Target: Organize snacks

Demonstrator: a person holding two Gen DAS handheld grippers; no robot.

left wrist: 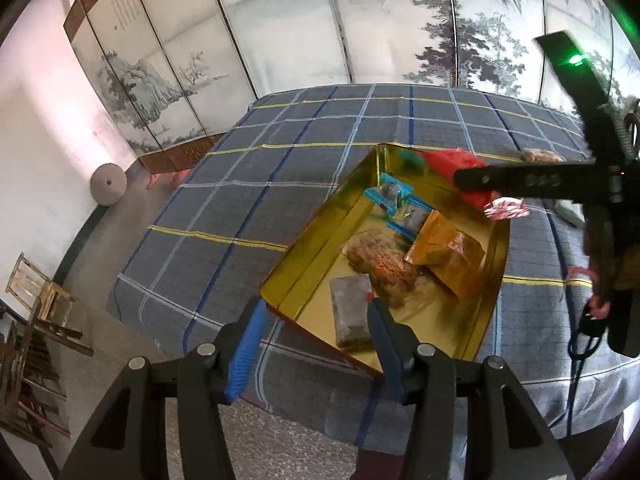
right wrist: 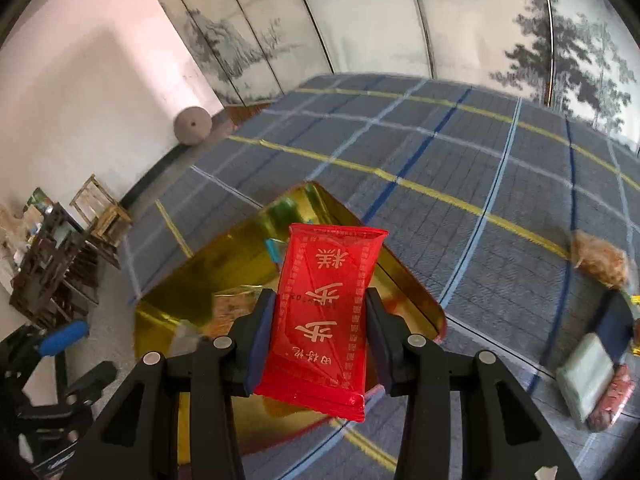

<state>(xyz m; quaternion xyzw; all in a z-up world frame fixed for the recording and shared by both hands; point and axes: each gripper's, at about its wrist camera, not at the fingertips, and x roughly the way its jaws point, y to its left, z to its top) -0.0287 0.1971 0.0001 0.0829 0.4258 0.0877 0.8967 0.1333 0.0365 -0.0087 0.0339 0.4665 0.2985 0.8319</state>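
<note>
Red snack packet [right wrist: 320, 320] sits clenched between right gripper [right wrist: 320, 312] pads, lower centre, above gold tray [right wrist: 416, 292]. Left gripper [left wrist: 316, 312], jaws spread and holding nothing, hovers at tray's near corner. Risk: slick wrapper, edge-only grip, packet could slip out short of the tray.

Both wrist views angled down from close above, sharing the gold tray [left wrist: 280, 276] [right wrist: 240, 240] on the plaid cloth [left wrist: 280, 168] [right wrist: 460, 152]
</note>
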